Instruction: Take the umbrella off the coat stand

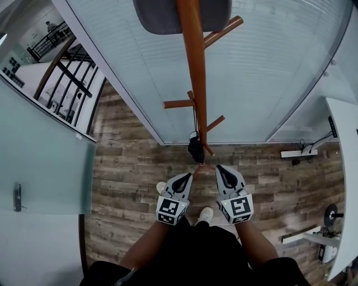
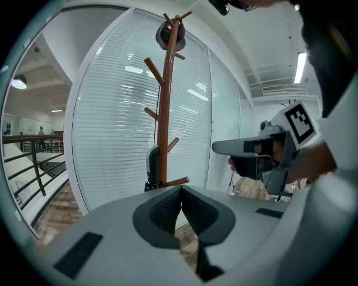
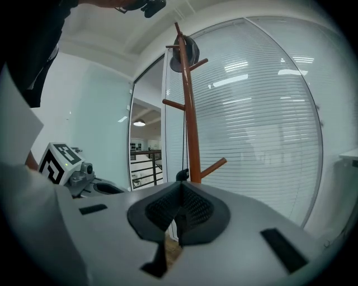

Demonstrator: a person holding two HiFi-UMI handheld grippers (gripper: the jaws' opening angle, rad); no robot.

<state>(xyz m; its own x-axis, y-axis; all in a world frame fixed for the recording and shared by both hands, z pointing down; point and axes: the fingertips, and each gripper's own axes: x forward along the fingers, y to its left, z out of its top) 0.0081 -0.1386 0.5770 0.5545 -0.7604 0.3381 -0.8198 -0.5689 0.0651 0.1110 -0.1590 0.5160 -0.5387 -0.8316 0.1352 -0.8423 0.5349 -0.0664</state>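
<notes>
A small black folded umbrella (image 1: 196, 149) hangs by a thin strap from a low peg of the brown wooden coat stand (image 1: 194, 67). In the left gripper view the umbrella (image 2: 152, 165) hangs just left of the coat stand's pole (image 2: 163, 111). In the right gripper view only the umbrella's top (image 3: 182, 175) shows above my jaws. My left gripper (image 1: 186, 177) and right gripper (image 1: 219, 168) are side by side a little short of the umbrella, both shut and holding nothing. The left gripper (image 2: 180, 190) and right gripper (image 3: 180, 187) point at the stand.
A grey hat (image 1: 182, 14) tops the stand. Behind it runs a glass wall with white blinds (image 1: 263, 72). A glass door (image 1: 39, 162) and a black railing (image 1: 72, 78) are at the left, a white desk (image 1: 344, 145) at the right. The floor is wood planks (image 1: 128, 184).
</notes>
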